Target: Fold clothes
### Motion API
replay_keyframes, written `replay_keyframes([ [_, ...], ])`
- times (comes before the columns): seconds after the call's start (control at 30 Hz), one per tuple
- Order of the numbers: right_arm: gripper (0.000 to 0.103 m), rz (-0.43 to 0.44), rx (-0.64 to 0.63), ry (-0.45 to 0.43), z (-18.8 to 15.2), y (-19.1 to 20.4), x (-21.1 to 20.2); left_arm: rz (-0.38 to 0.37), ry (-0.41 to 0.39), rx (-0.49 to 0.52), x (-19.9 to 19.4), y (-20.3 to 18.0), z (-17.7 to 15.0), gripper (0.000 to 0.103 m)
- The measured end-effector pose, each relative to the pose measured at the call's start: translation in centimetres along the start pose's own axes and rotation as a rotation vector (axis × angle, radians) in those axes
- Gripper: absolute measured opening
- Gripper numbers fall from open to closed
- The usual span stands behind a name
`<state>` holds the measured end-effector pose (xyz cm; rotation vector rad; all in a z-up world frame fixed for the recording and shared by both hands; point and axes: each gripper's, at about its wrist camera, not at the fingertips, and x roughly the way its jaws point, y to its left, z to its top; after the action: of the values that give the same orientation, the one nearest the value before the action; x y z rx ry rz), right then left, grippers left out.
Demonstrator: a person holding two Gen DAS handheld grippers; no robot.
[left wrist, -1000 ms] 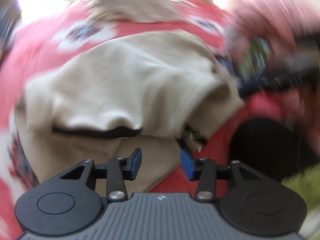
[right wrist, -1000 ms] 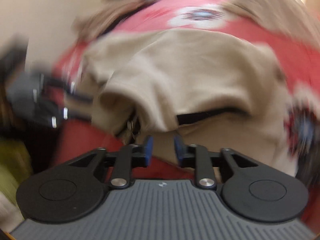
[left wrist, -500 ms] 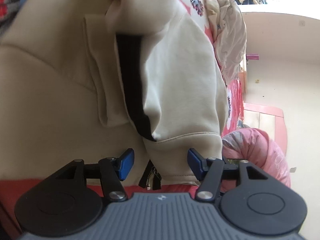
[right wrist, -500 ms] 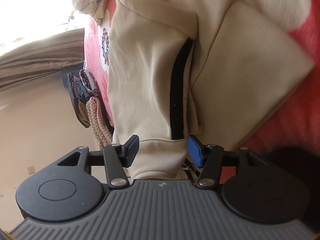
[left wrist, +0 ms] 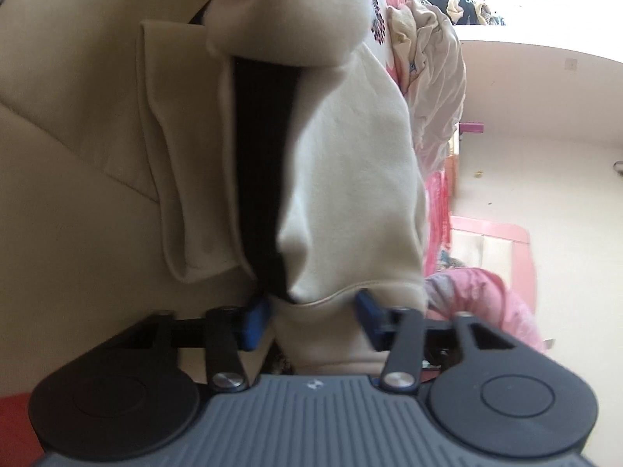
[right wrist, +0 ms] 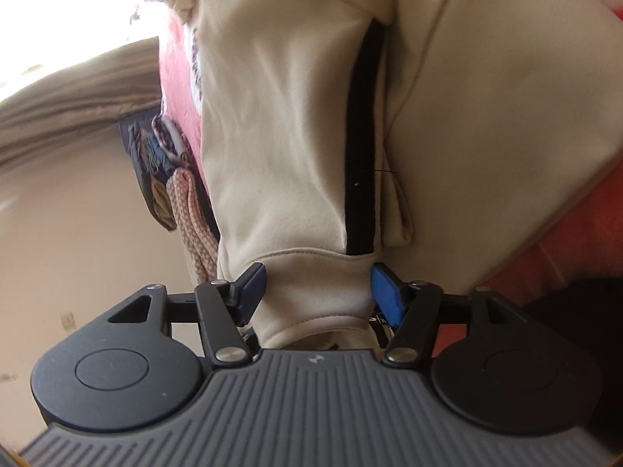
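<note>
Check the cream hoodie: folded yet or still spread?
Partly folded. The cream hoodie lies in overlapping layers on the red bedspread, its hem band between both grippers' fingers.

- Cream hooded sweatshirt [left wrist: 350,155] with a black stripe [left wrist: 261,179], lying rumpled on red bedding
- Its ribbed cuff [right wrist: 315,295] sits nearest, the sleeve running away

A bed with a red flower-patterned cover [right wrist: 180,62] carries a cream zip-up sweatshirt with black side stripes [left wrist: 350,179] spread across it, a crumpled pile of pale clothes [left wrist: 436,78] beyond it, and a pink quilted bundle [left wrist: 483,303] near its edge.
</note>
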<state>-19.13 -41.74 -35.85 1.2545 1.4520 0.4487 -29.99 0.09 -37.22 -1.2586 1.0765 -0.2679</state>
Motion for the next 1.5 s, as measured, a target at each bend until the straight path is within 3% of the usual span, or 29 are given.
replay_keyframes([
  [0.1,0.028,-0.014,-0.069,0.013,-0.1,0.5,0.0,-0.005,-0.019,0.019,-0.5,-0.1,-0.1,0.02],
  [0.17,0.01,-0.048,-0.147,0.016,-0.5,1.4,0.0,0.018,-0.034,0.066,-1.1,-0.8,-0.1,0.017],
  [0.27,0.002,-0.122,-0.301,0.017,-1.0,3.2,-0.1,0.064,-0.043,0.143,-2.3,-1.8,-0.2,0.015],
  [0.4,0.001,-0.276,-0.551,0.029,-2.4,5.5,-0.7,0.182,-0.042,0.307,-3.6,-3.3,-0.5,0.014],
  [0.5,0.001,-0.483,-0.784,0.025,-4.0,6.4,0.0,0.276,-0.025,0.371,-3.4,-3.3,0.1,0.014],
  [0.57,0.001,-0.592,-0.911,0.015,-5.1,6.5,0.4,0.296,-0.024,0.392,-2.5,-4.0,1.1,0.015],
  [0.73,0.001,-0.561,-1.235,-0.07,-9.8,10.1,0.5,0.36,-0.023,0.522,-1.9,-5.8,0.4,0.015],
  [0.87,0.003,-0.55,-1.447,-0.046,-12.5,11.4,4.3,0.405,-0.016,0.606,-1.8,-5.6,-0.5,0.015],
  [0.97,0.003,-0.634,-1.433,0.076,-11.3,11.5,9.1,0.449,-0.009,0.666,-1.6,-6.0,-1.3,0.015],
  [1.07,0.0,-0.723,-1.252,0.207,-8.4,8.4,10.8,0.488,0.01,0.715,-1.0,-6.0,-1.8,0.015],
  [1.17,0.0,-0.693,-1.14,0.231,-6.7,8.7,10.1,0.489,0.02,0.737,-1.2,-6.3,-2.0,0.016],
  [1.3,0.0,-0.694,-1.154,0.222,-6.8,8.6,9.9,0.47,0.065,0.764,-2.8,-7.1,-2.9,0.015],
  [1.37,0.0,-0.704,-1.171,0.216,-6.9,8.6,9.9,0.426,0.062,0.793,-4.1,-7.8,-3.5,0.016],
  [1.5,0.0,-0.728,-1.201,0.194,-7.4,8.7,10.0,0.362,-0.034,0.84,-5.5,-10.1,-3.6,0.021],
])
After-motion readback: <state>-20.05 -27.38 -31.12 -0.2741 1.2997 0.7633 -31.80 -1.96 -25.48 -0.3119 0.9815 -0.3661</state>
